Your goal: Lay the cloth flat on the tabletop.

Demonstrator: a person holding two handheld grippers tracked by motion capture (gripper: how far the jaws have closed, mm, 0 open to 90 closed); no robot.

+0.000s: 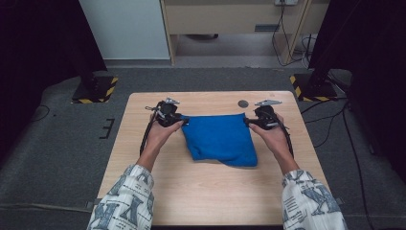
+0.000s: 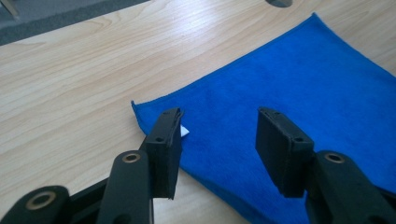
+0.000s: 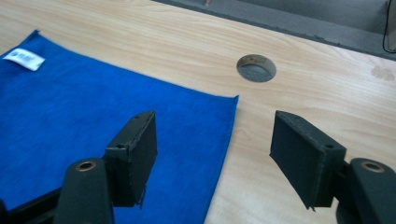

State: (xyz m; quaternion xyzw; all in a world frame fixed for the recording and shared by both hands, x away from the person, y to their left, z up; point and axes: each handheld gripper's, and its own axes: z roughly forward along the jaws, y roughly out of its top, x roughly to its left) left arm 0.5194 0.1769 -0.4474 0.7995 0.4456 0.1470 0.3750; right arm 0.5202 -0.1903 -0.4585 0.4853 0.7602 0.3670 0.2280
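Note:
A folded blue cloth lies flat on the middle of the wooden table. My left gripper is at the cloth's far left corner; in the left gripper view its jaws stand apart over the blue cloth, holding nothing, with a small white label beside one jaw. My right gripper is at the far right corner. Seen in the right gripper view, its jaws are spread wide across the cloth's right edge, clear of the fabric. The white label lies at the cloth's far corner.
A round cable hole is in the table just beyond the cloth, also in the right gripper view. Black stands with yellow-striped bases flank the table on the grey floor. Bare wood lies in front of the cloth.

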